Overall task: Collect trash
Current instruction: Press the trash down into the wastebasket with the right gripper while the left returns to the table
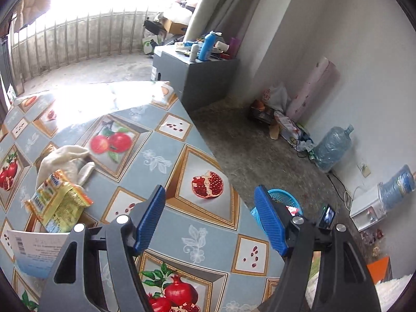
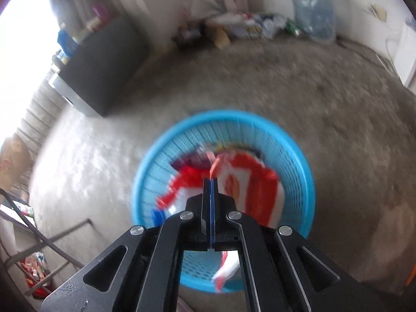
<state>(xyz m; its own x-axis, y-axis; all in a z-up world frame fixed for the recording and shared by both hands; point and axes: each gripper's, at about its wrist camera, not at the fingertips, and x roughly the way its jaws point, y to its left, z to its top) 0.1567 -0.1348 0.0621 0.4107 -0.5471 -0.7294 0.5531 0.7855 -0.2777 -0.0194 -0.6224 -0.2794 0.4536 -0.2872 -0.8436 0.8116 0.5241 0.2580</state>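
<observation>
Left wrist view: the left gripper is seen with its blue pads wide apart and nothing between them, held above the edge of the surface, which is covered by a fruit-print cloth. To the left of the gripper, on the surface, a white printed paper is seen nearest, a yellow snack wrapper just beyond it, and a crumpled cream cloth behind that, touching the wrapper. Past the surface edge, on the floor, part of the blue basket is seen behind the right-hand pad. Farther off, a grey cabinet loaded with bottles is seen, and a large water jug lies by the far wall. Right wrist view, blurred by motion: the right gripper is shown with its fingers pressed together; whether a corner of wrapper is pinched at the tips cannot be told. It is pointed down over the blue basket, which stands on the concrete floor. Red-and-white wrappers are seen inside the basket. The grey cabinet and the water jug are seen beyond, by the wall.
</observation>
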